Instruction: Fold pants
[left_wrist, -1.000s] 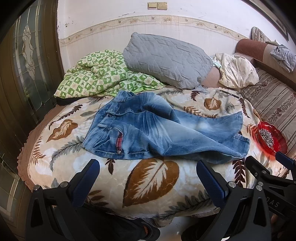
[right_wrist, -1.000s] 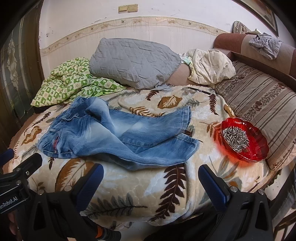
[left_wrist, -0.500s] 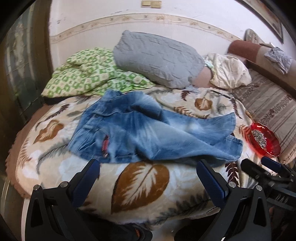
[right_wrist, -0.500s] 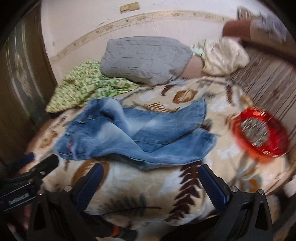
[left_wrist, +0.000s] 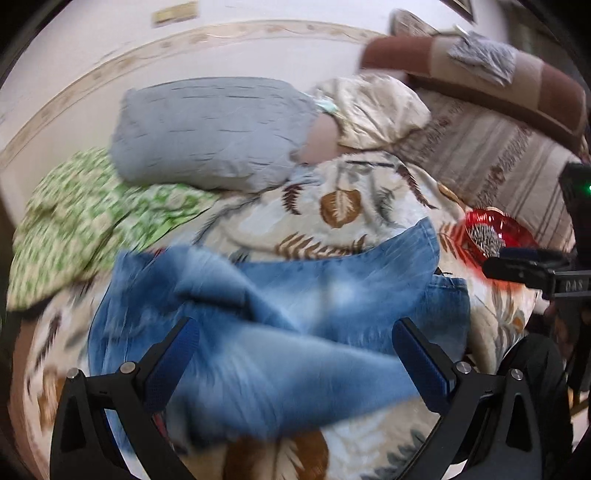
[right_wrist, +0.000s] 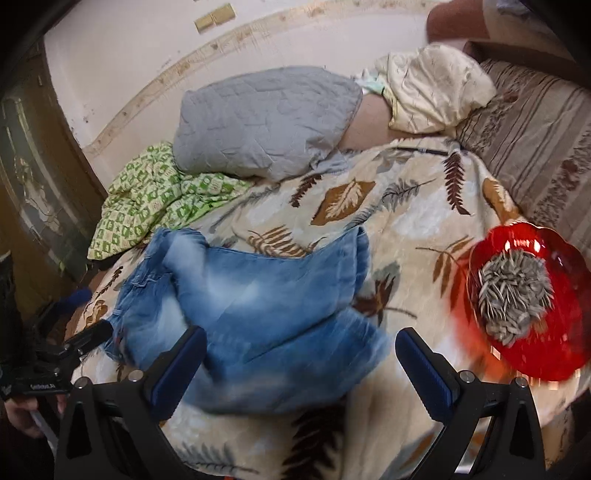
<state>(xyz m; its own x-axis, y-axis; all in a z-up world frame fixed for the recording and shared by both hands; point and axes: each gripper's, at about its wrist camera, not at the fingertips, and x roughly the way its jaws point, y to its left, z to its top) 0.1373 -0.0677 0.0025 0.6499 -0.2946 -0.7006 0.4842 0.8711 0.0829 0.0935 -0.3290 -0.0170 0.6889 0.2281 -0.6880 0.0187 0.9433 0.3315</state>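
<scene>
Where legible, "DAS" on right gripper (left_wrist: 532, 267)

I find open leaf-print blanket (right_wrist: 406, 229) between the jeans (right_wrist: 266, 295) and the red dish of sunflower seeds (right_wrist: 524, 302), which blocks the right side. Behind the jeans, the grey pillow (right_wrist: 266, 122) and green checked quilt (right_wrist: 159, 199) close off the far edge.

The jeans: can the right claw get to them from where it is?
Probably yes. The right claw is open just above the jeans, with nothing between; the red bowl sits off to the side.
</scene>
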